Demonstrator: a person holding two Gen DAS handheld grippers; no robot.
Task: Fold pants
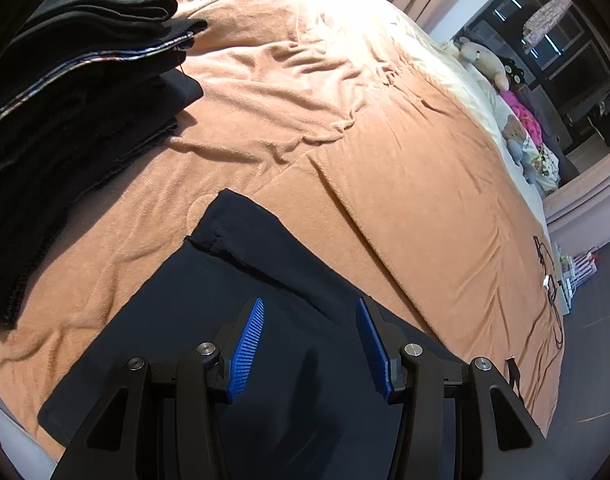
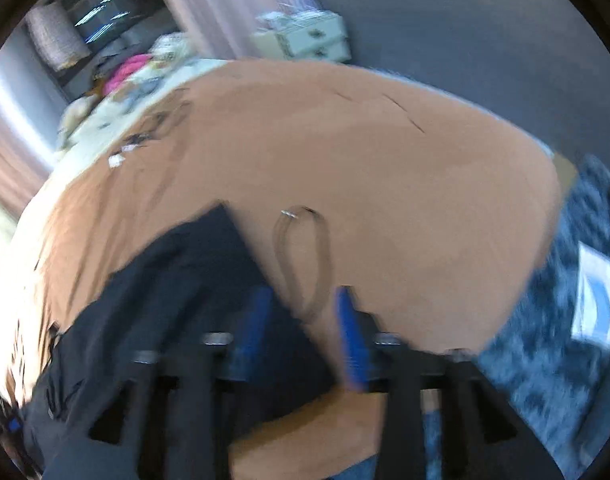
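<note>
Dark pants (image 1: 265,300) are spread flat near the bed's (image 1: 385,140) near edge. Both the left tool (image 1: 309,308) and right tool (image 2: 303,300) are held open above them, nothing gripped.

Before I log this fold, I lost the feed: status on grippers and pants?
Left gripper open, above dark pants, nothing gripped. Right gripper open, empty, view blurred. Pants flat on the orange blanket. Black folded stack sits clear.
</note>
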